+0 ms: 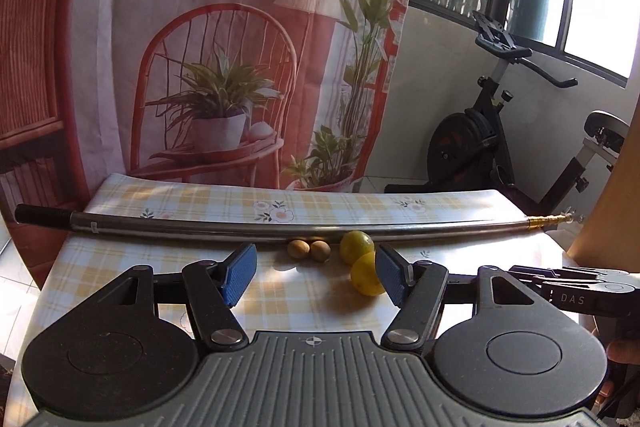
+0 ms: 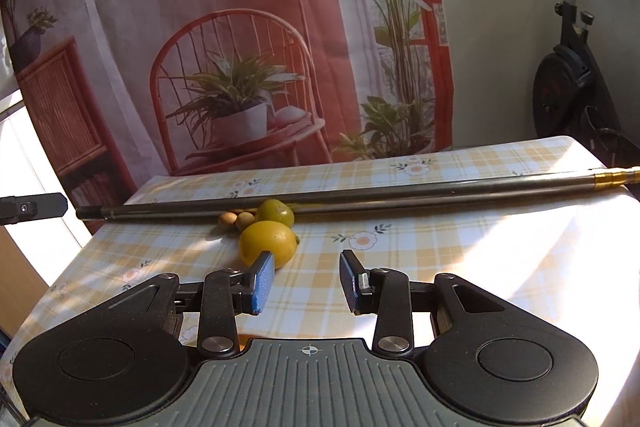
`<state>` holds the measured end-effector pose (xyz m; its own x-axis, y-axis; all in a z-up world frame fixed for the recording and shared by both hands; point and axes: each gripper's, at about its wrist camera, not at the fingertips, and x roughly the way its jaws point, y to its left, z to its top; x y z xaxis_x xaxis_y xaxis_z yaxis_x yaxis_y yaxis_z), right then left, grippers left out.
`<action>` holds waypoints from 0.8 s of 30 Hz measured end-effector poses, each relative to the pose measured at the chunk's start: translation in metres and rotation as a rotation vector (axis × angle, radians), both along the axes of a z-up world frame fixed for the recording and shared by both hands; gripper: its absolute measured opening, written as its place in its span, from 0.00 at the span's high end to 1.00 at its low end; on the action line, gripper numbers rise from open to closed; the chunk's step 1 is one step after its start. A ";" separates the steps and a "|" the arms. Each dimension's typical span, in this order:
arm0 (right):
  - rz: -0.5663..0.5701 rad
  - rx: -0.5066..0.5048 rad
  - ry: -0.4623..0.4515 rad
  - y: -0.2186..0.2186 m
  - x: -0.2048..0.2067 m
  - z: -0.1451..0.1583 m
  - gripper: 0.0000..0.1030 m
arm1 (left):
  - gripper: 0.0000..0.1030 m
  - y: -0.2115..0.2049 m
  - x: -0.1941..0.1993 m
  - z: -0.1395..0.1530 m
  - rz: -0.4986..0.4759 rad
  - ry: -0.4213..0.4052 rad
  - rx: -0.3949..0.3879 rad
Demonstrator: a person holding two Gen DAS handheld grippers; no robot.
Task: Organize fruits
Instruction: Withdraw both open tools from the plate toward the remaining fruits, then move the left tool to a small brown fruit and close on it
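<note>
Left wrist view showed the left gripper (image 1: 316, 273) spread wide, holding nothing; the right gripper (image 2: 307, 281) likewise gaped. Two lemons (image 1: 366, 279) and two small brown fruits (image 1: 309, 249) lay against a metal pole (image 1: 280, 229); a nudge might roll them off the table (image 1: 280, 303).

White "DAS" lettering, right gripper (image 1: 576, 281) body

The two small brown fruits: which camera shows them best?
Left wrist view: both brown fruits sit side by side, unobstructed, against the metal rod. In the right wrist view they look smaller, and the front lemon partly hides one.
</note>
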<state>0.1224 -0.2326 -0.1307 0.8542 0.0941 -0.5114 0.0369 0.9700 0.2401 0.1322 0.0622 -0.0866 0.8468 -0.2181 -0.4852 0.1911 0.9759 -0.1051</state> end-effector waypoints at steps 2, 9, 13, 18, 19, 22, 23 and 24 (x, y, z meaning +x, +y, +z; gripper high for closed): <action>-0.001 0.003 0.011 -0.002 0.010 -0.001 0.67 | 0.35 0.000 0.010 -0.003 0.000 0.007 0.020; 0.023 -0.006 0.034 0.001 0.038 -0.011 0.67 | 0.42 -0.004 0.059 -0.028 -0.046 0.065 0.046; 0.034 -0.014 0.047 0.003 0.053 -0.016 0.67 | 0.55 -0.010 0.090 -0.052 -0.045 0.109 0.055; 0.045 -0.025 0.058 0.004 0.067 -0.021 0.67 | 0.60 -0.013 0.129 -0.080 -0.041 0.159 0.012; 0.047 -0.022 0.060 0.003 0.069 -0.022 0.67 | 0.63 -0.012 0.136 -0.085 -0.034 0.168 -0.011; 0.049 0.001 0.068 0.000 0.073 -0.028 0.67 | 0.64 -0.007 0.157 -0.100 0.027 0.216 -0.114; 0.051 0.006 0.071 0.000 0.075 -0.029 0.67 | 0.64 -0.007 0.162 -0.105 0.035 0.227 -0.135; 0.052 0.008 0.073 -0.001 0.076 -0.031 0.67 | 0.64 -0.008 0.164 -0.107 0.039 0.233 -0.139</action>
